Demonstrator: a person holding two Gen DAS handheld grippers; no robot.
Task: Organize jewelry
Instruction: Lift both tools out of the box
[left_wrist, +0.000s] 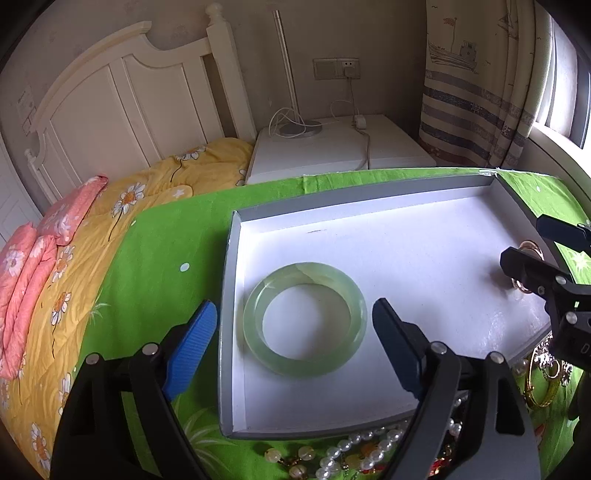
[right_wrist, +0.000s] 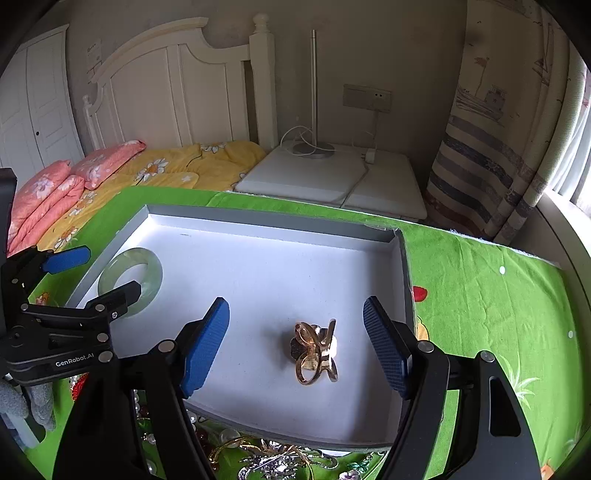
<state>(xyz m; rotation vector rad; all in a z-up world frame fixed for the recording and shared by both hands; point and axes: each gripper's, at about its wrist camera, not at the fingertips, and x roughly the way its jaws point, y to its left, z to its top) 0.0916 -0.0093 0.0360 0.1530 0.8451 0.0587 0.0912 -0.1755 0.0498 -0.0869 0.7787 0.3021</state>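
A shallow grey tray with a white floor (left_wrist: 424, 258) (right_wrist: 277, 266) lies on a green cloth. A pale green jade bangle (left_wrist: 304, 319) (right_wrist: 129, 275) lies flat in its left part. My left gripper (left_wrist: 295, 328) is open and empty, its blue fingers either side of the bangle, above it. A gold ring ornament (right_wrist: 316, 350) lies in the tray's right part. My right gripper (right_wrist: 295, 339) is open and empty, its fingers either side of the ornament. The right gripper also shows in the left wrist view (left_wrist: 535, 251), with the ornament partly hidden behind it.
A heap of loose jewelry lies on the cloth in front of the tray: pearl strands (left_wrist: 354, 450), a gold bangle (left_wrist: 543, 387), silver and gold pieces (right_wrist: 273, 458). A bed with a yellow quilt (left_wrist: 110, 229) lies left. A white nightstand (left_wrist: 332, 147) stands behind.
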